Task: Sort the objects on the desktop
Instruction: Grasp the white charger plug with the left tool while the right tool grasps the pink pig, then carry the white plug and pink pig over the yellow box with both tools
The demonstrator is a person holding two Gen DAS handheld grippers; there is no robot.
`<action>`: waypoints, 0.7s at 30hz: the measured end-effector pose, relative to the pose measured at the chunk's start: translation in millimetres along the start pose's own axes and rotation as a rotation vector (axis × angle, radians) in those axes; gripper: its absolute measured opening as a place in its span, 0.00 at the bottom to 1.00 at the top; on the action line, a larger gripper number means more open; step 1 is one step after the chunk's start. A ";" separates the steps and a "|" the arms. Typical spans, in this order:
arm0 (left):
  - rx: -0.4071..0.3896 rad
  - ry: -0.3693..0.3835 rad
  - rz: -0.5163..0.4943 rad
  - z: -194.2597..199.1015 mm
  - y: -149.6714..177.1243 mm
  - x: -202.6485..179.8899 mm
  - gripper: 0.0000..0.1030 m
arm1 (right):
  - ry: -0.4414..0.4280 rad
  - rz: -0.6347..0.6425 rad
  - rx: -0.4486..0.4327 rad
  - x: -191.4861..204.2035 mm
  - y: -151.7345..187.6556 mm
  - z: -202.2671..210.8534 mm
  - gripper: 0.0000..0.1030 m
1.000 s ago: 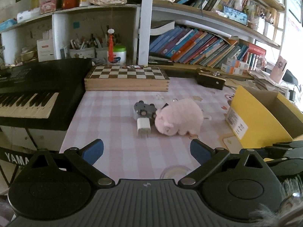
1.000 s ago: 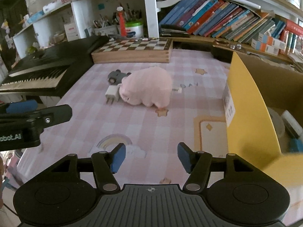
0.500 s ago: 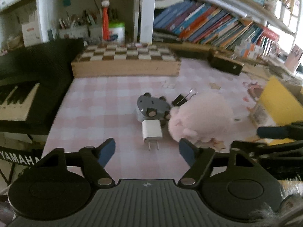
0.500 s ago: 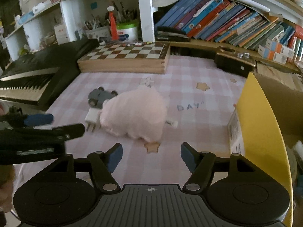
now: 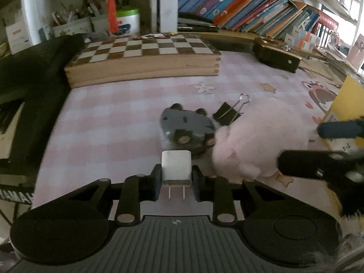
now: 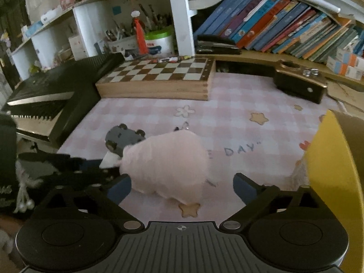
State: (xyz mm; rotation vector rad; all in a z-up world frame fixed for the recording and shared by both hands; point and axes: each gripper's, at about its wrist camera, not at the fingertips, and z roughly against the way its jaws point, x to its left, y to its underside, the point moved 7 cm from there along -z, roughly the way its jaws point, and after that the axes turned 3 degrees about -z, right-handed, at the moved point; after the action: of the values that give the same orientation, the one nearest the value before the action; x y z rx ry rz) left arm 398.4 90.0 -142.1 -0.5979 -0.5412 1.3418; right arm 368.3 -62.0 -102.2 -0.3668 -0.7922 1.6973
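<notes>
The white charger is held clamped in the left tongs, prongs toward the camera, just left of the pink plush; the plush is straddled by the opening right tongs, untouched.

Checked tablecloth under plush pig

Each tool is matte black: a ribbed grey centre plate with a small crosshair mark, two round discs beside it, silver screws on the linkage arms, and blue pads on its fingers.
</notes>
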 end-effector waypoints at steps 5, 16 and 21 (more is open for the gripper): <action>-0.001 -0.012 0.065 21.3 10.4 17.3 0.24 | -0.013 0.057 0.049 11.8 -5.7 -27.0 0.97; -0.039 0.011 0.137 56.9 13.2 17.2 0.24 | -0.078 0.063 0.089 17.5 -4.9 -56.8 0.87; -0.092 0.037 0.129 75.6 0.6 10.7 0.24 | -0.077 0.074 0.046 19.2 -8.3 -34.6 0.79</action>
State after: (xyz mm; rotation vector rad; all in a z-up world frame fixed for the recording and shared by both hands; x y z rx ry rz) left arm 348.8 107.3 -86.7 -0.7417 -0.5436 1.4303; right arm 390.4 -32.3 -118.4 -0.3038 -0.8023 1.8048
